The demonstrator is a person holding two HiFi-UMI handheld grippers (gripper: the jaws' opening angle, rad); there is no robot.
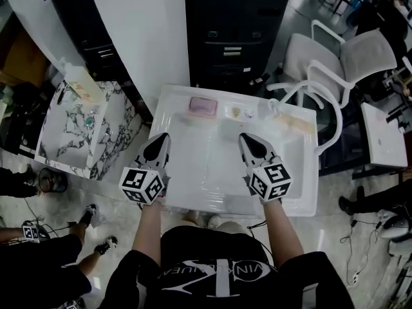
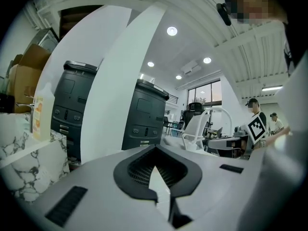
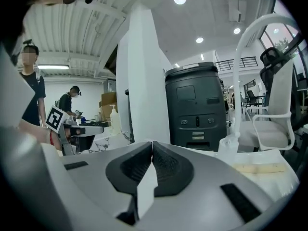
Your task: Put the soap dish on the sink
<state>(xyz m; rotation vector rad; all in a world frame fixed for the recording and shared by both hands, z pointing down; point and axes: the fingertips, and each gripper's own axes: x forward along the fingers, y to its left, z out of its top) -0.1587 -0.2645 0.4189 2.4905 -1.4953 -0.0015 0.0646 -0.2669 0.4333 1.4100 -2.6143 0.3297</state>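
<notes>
Head view: a white sink (image 1: 302,195) stands in front of the person. The pink soap dish (image 1: 203,106) lies on the sink's back ledge, left of centre. A small clear tray (image 1: 239,112) with something yellowish in it sits just beside it to the right, and the white faucet (image 1: 275,107) is further right. The left gripper (image 1: 161,137) and the right gripper (image 1: 245,137) hang over the basin, well apart from each other, both pointing toward the back ledge and short of the dish. Each has its jaws together with nothing between them. A marble-patterned counter (image 1: 116,134) is to the left and a white office chair (image 1: 341,63) to the right.

Left gripper view: the left gripper (image 2: 154,148) has its jaws pressed tip to tip and holds nothing. It looks level across the room at a dark cabinet (image 2: 144,117), with the marble-patterned counter (image 2: 29,162) at the left edge. The soap dish is out of sight here.

Right gripper view: the right gripper (image 3: 151,143) is likewise closed and empty. Beyond it rise the white faucet (image 3: 238,90), the dark cabinet (image 3: 195,105) and the white office chair (image 3: 274,109).
</notes>
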